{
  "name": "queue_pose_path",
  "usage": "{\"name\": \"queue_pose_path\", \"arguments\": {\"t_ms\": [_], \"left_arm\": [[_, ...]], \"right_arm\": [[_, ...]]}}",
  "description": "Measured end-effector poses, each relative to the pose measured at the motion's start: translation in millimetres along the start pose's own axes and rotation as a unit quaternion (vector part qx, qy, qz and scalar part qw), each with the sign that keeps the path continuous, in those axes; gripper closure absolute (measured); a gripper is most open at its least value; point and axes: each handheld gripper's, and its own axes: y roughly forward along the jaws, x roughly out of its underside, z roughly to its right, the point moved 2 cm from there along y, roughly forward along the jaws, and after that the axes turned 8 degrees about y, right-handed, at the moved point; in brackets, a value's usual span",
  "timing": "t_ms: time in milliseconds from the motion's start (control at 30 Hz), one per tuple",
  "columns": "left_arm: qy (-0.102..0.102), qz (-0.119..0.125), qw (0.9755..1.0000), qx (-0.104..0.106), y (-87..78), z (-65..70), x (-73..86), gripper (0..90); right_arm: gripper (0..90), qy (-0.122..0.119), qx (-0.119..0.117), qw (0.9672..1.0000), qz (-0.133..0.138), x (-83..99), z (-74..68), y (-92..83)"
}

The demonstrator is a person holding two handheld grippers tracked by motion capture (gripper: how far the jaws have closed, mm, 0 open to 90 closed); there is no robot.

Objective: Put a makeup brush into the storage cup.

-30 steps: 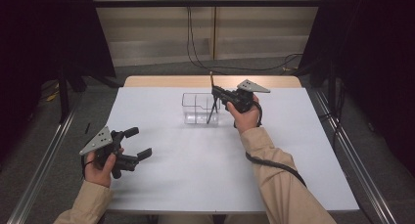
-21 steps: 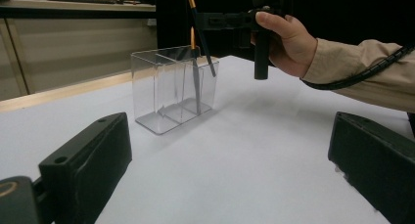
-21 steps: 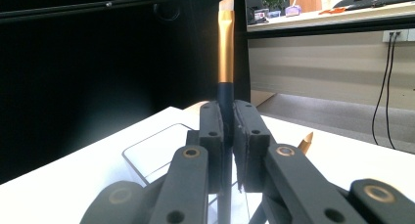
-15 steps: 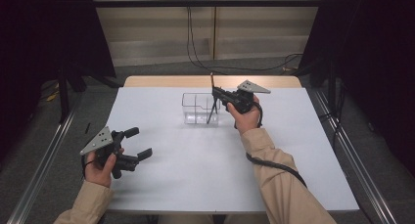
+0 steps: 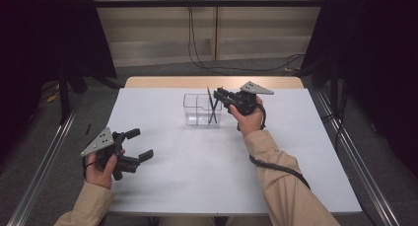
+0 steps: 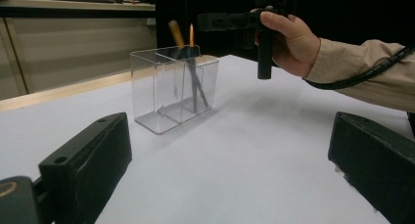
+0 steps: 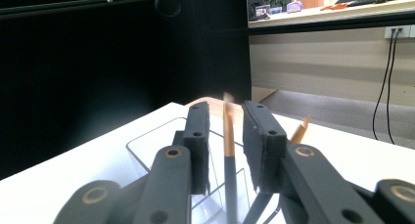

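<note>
My right gripper (image 7: 225, 136) has just been opening — jaws slightly apart, freeing the pencil (image 7: 229, 150) standing in the clear holder (image 5: 202, 109); withdrawing crookedly could tip it. Left gripper (image 5: 133, 144) wide open, empty.

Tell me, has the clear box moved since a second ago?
No. The clear box sits in the same spot near the table's far edge.

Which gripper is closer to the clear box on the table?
The right. The right gripper is just above the clear box, its jaws around a pencil standing inside. The left gripper stays far away, near the table's front left edge.
</note>
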Motion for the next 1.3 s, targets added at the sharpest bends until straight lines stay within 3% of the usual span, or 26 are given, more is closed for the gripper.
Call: {"name": "queue_pose_path", "arguments": {"t_ms": [433, 733, 1300], "left_arm": [[0.001, -0.001, 1.0000, -0.001, 0.3, 0.5, -0.7, 2.3], [0.006, -0.003, 1.0000, 0.000, 1.2, 0.2, -1.3, 2.2], [0.005, -0.001, 1.0000, 0.002, 3.5, 0.4, -2.2, 2.3]], "right_arm": [[43.1, -0.019, -0.002, 0.9998, -0.007, -7.2, -5.5, -8.4], [27.4, -0.020, -0.006, 0.9998, -0.008, -9.3, -4.8, -16.5], [18.3, -0.042, -0.010, 0.9985, -0.034, -6.4, -8.0, -25.7]]}}
